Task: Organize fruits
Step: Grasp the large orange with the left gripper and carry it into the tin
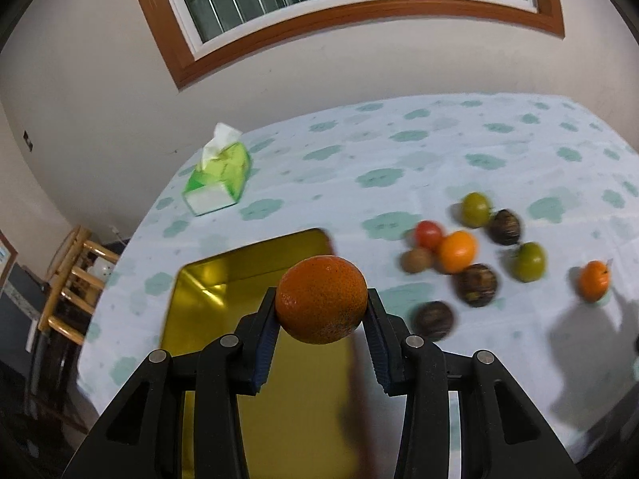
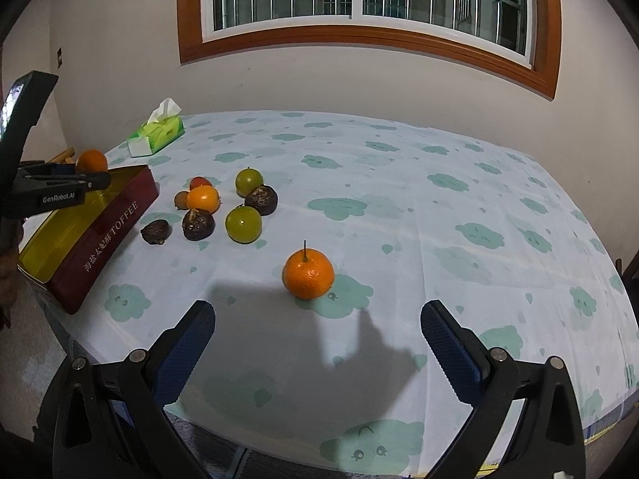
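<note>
My left gripper is shut on an orange and holds it above the open toffee tin, whose inside is gold; the tin's red side shows in the right wrist view. The left gripper with its orange also shows there at the far left. My right gripper is open and empty, just in front of a lone stemmed orange on the tablecloth. A cluster of fruit lies right of the tin: an orange, two green fruits, dark brown fruits and a red one.
A green tissue pack lies at the table's far left corner. A wooden chair stands left of the table. The wall with a window is behind the table. The table's near edge runs under my right gripper.
</note>
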Motion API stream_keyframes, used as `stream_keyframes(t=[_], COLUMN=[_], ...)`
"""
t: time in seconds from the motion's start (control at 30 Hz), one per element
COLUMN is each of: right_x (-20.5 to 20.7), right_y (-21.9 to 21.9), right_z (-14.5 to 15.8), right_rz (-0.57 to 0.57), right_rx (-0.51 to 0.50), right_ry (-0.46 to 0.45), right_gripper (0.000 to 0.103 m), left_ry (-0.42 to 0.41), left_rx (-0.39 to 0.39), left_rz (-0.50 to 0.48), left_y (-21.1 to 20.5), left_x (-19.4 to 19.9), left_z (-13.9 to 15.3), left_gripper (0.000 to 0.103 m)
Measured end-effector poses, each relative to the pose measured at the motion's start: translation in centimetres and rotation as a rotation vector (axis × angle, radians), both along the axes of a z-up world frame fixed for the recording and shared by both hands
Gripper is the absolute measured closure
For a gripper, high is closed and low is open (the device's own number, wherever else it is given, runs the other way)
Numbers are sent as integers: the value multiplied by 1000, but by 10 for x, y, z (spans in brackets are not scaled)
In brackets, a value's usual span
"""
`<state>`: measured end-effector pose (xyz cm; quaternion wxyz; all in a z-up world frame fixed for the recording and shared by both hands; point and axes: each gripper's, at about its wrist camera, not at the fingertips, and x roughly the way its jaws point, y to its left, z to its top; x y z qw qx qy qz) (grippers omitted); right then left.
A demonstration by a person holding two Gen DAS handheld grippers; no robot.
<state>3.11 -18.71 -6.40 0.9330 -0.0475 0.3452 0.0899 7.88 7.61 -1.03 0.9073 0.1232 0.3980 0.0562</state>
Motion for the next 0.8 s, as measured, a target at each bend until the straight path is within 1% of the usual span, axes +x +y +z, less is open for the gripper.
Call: stream_keyframes(t=[0.13, 0.3, 0.4, 0.57, 0.67, 0.8], right_x=[2, 6, 9, 13, 16, 21], right_y=[4, 13, 19, 27, 32, 39], right_z=[3, 5, 5, 4, 4, 3], right_rz=[9, 30, 45, 63, 74, 99], right_rx=[-1, -8, -19, -23, -21, -12], right_ry=[-4, -4, -1, 16, 25, 39], right_gripper=[1, 1, 1, 1, 1, 1], left_ry=[52, 106, 136, 181, 224, 238], left_rx=[59, 86, 135, 156, 162, 179], left_rz=[1, 23, 43, 65, 72, 67], left_y=[26, 55, 70, 87, 94, 97], left_x=[20, 46, 64, 87, 97, 104], left_z=[-11, -27, -41, -56, -66, -75], left_gripper=[61, 61, 61, 61, 60, 59])
